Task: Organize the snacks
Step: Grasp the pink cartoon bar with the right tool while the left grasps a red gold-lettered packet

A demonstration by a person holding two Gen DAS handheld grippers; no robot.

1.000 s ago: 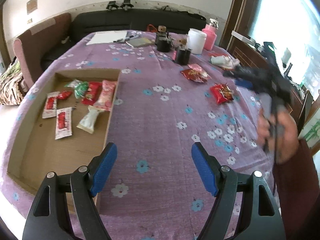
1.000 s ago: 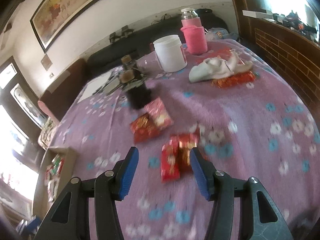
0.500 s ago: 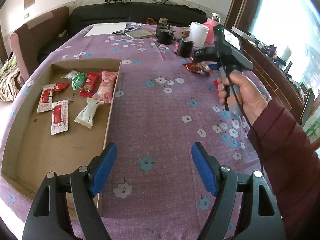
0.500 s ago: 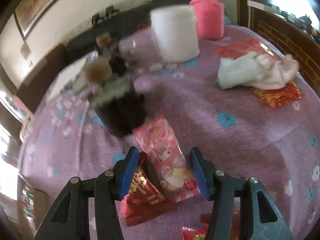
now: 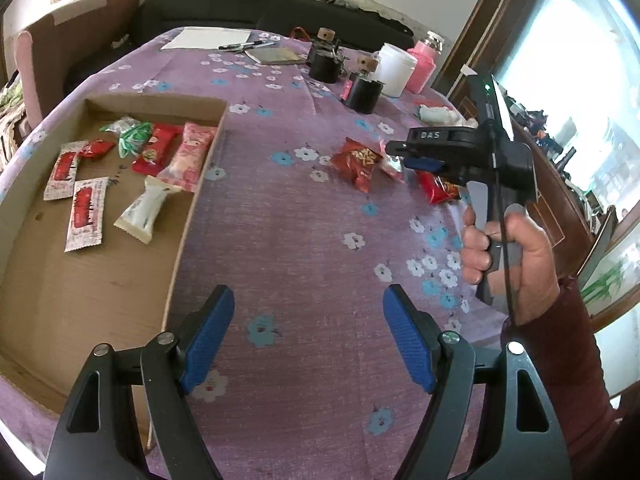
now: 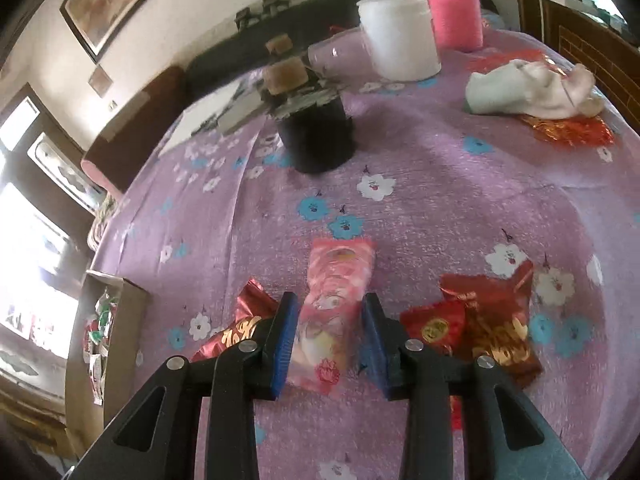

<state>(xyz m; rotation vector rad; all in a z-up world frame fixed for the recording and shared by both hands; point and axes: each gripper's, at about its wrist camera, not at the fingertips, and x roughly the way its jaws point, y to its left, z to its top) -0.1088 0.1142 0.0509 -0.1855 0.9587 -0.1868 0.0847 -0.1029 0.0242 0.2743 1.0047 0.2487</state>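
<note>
My right gripper (image 6: pixel 330 336) is shut on a pink snack packet (image 6: pixel 334 300) that lies on the purple flowered tablecloth, its blue pads pressing both sides. Red snack packets lie to its left (image 6: pixel 236 328) and right (image 6: pixel 480 320). In the left wrist view the right gripper (image 5: pixel 420 156) sits over the loose snacks (image 5: pixel 356 160). My left gripper (image 5: pixel 308 336) is open and empty, low over the cloth beside a cardboard tray (image 5: pixel 36 280) that holds several snack packets (image 5: pixel 168 152).
Black jars (image 6: pixel 316 136), a white tub (image 6: pixel 396 36), a pink flask (image 6: pixel 452 12) and a crumpled cloth (image 6: pixel 528 88) over a red packet stand at the table's far side. Paper, pens and a notebook (image 5: pixel 272 54) lie at the back. A sofa (image 5: pixel 240 8) stands behind.
My right gripper has closed from open onto the pink packet, after moving forward over the loose snacks. My left gripper has stayed open and almost still.
</note>
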